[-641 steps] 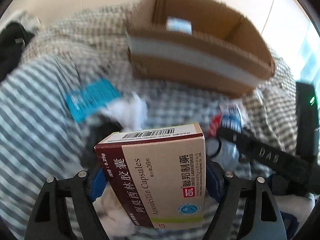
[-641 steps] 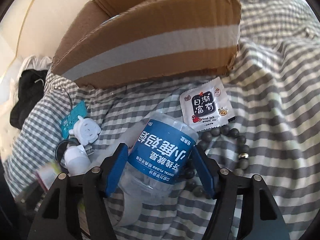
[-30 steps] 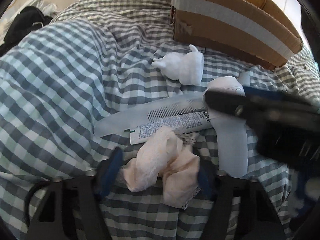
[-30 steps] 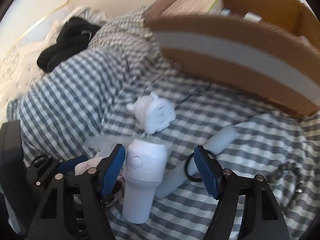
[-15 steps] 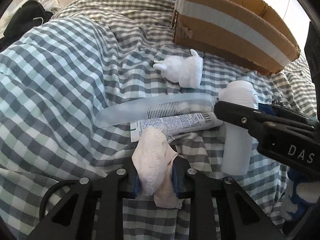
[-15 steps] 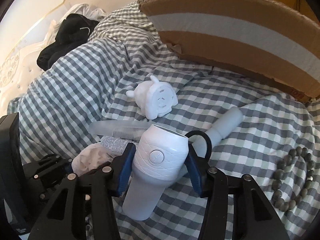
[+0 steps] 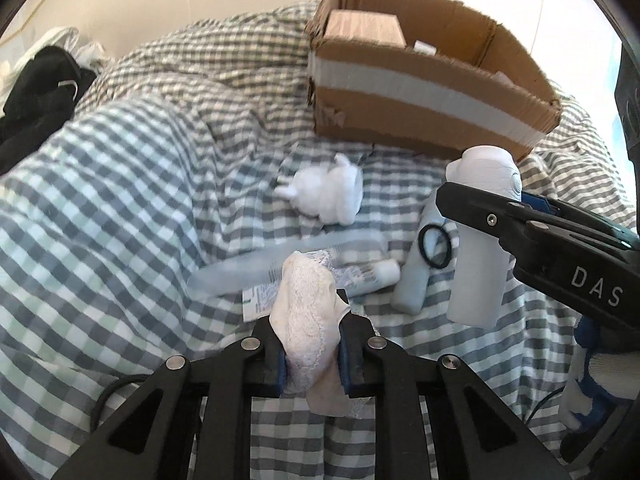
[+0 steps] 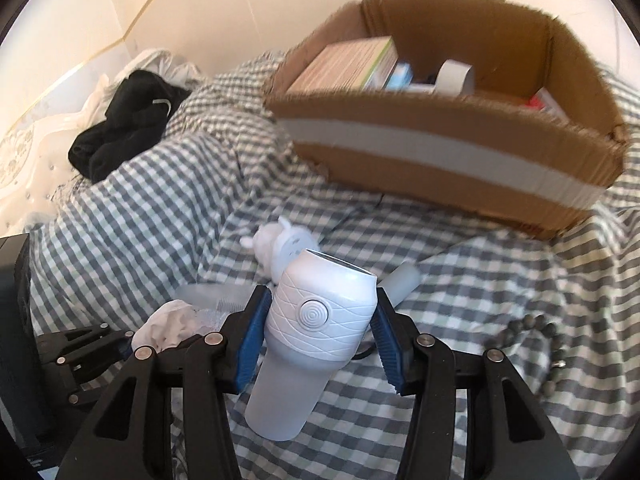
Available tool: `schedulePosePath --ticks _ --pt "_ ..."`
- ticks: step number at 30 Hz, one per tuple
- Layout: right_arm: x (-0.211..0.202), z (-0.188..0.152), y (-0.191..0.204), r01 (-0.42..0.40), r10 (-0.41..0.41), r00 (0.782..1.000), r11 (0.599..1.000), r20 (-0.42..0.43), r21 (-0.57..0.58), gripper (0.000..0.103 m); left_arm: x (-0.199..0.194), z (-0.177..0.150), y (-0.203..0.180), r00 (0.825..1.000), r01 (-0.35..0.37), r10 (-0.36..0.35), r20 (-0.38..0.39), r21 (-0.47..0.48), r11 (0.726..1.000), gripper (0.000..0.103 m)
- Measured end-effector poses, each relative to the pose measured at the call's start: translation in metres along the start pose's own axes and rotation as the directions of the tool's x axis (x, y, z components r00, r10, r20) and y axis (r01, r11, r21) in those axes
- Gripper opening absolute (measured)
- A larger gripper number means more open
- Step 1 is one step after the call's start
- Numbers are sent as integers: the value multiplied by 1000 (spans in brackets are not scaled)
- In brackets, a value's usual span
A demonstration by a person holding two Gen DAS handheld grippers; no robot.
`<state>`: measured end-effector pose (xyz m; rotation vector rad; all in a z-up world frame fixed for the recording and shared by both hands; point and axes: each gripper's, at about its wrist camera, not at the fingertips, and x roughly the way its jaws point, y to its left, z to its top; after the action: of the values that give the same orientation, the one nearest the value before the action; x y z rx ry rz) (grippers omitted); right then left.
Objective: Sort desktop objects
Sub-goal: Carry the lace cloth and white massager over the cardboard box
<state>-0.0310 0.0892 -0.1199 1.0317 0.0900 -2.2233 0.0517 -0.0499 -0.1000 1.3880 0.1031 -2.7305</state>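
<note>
My left gripper [image 7: 310,332] is closing its jaws on a crumpled white lace cloth [image 7: 306,304], and its pads press the cloth from both sides just above the checked bedspread. My right gripper [image 8: 320,320] is shut on a white handheld device with a round button [image 8: 316,312], lifted off the bed; in the left wrist view the device [image 7: 480,264] hangs at the right. The open cardboard box [image 8: 440,140] stands behind, with several items inside it.
On the bedspread lie a white animal-shaped plug [image 7: 328,192], a clear comb [image 7: 248,268], a printed tube [image 7: 360,276] and a pale cylinder [image 7: 416,280] with a black hair tie [image 7: 435,246]. A bead bracelet [image 8: 532,328] lies right. Black clothing [image 8: 124,120] is piled far left.
The left jaws closed on the lace cloth and lifted it. The right jaws closed on the white device and raised it off the bed, nearer the box.
</note>
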Motion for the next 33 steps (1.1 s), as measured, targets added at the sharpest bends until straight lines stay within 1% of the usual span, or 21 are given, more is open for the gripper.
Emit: schedulePosePath --ticks 4,7,12,14,17,22,28,33 --pt "-16 4 -8 23 -24 998 1000 51 22 50 -16 9 -6 999 0 -1 51 22 1000 19" --pt "-26 7 -13 52 -55 995 998 83 35 50 -27 21 -9 995 7 -10 96 27 1000 19" --pt "-48 15 -15 86 -92 982 995 163 44 50 -42 41 -13 986 34 -39 164 35 999 19" --pt "-59 19 -11 128 -131 971 991 202 28 50 -45 52 -14 981 38 -44 189 34 999 19" --pt "-73 26 -6 198 -194 947 980 258 9 50 -50 70 -16 970 44 -52 236 39 998 19" --pt "-96 42 -4 257 -246 909 966 336 13 50 -59 103 -22 947 55 -69 313 53 997 19" --pt "-107 62 -10 325 -317 876 945 363 42 50 -68 136 -33 917 58 -89 390 89 994 19" --pt "-115 84 -22 351 -357 850 932 387 89 50 -71 162 -49 898 46 -97 430 129 991 19"
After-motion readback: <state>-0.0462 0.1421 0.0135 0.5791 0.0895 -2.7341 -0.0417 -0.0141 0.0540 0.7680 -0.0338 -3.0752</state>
